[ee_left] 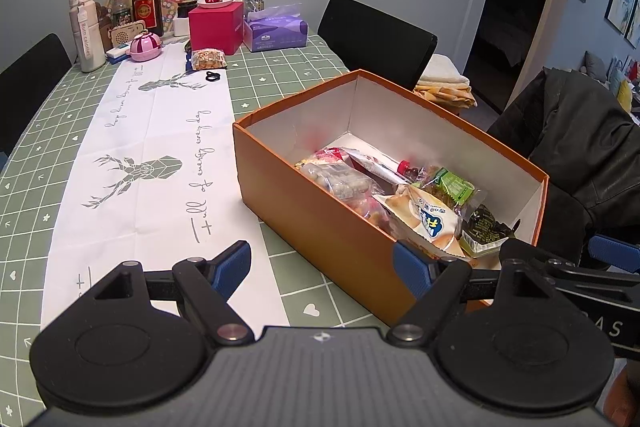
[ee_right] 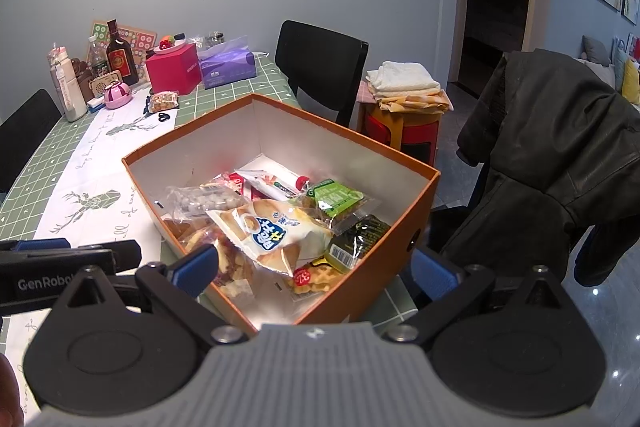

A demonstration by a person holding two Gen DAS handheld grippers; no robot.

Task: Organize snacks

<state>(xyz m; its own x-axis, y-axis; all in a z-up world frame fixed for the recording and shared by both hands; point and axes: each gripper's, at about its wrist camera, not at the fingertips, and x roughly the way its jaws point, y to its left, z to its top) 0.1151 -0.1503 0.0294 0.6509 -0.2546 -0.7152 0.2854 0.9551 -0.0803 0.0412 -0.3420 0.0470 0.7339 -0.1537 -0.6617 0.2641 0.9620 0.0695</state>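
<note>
An open orange box (ee_left: pixel 312 211) (ee_right: pixel 416 223) stands on the table's right side. It holds several snack packs: a white-and-blue bread bag (ee_left: pixel 430 217) (ee_right: pixel 276 231), a green pack (ee_left: pixel 454 185) (ee_right: pixel 338 197), a dark pack (ee_right: pixel 358 239) and a clear bag of round sweets (ee_right: pixel 204 201). One snack bag (ee_left: pixel 208 59) (ee_right: pixel 163 100) lies on the table at the far end. My left gripper (ee_left: pixel 322 269) is open and empty, just before the box's near wall. My right gripper (ee_right: pixel 316 267) is open and empty, above the box's near corner.
At the table's far end stand a red box (ee_left: pixel 216 27), a purple tissue pack (ee_left: pixel 276 31), bottles (ee_left: pixel 147 1) and a pink pot (ee_left: pixel 145 47). Black chairs (ee_left: pixel 374 39) surround the table. A jacket (ee_right: pixel 552 147) hangs over the right chair. A stool holds folded towels (ee_right: pixel 404 83).
</note>
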